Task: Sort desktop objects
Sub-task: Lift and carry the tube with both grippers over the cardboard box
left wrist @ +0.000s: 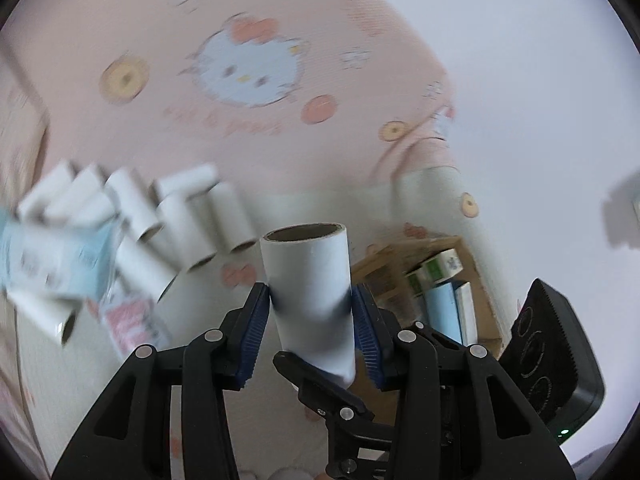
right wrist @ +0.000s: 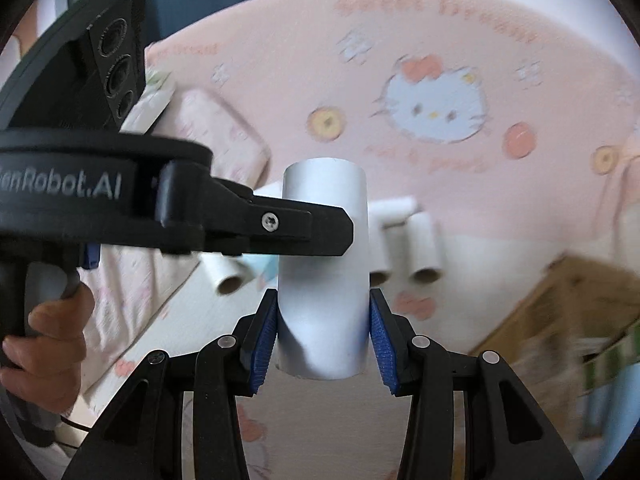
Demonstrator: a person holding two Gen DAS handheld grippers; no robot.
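My left gripper (left wrist: 310, 292) is shut on a white paper roll with a brown cardboard core (left wrist: 308, 256), held upright between its blue pads. In the right wrist view my right gripper (right wrist: 323, 300) is shut on another white roll (right wrist: 324, 184), also upright. One finger of the left gripper (right wrist: 304, 228) crosses in front of that roll from the left, with a person's hand (right wrist: 48, 344) on its handle. A pile of several more white rolls (left wrist: 180, 220) (right wrist: 420, 248) lies on the surface beyond. Both views are blurred by motion.
An open cardboard box (left wrist: 484, 280) (right wrist: 560, 304) at the right holds tape rolls and small boxes. A blue-and-white packet (left wrist: 52, 264) lies at the left by the pile. A pink cartoon-cat cloth (left wrist: 248, 72) covers the background. The right gripper's black body (left wrist: 552, 344) shows at the right.
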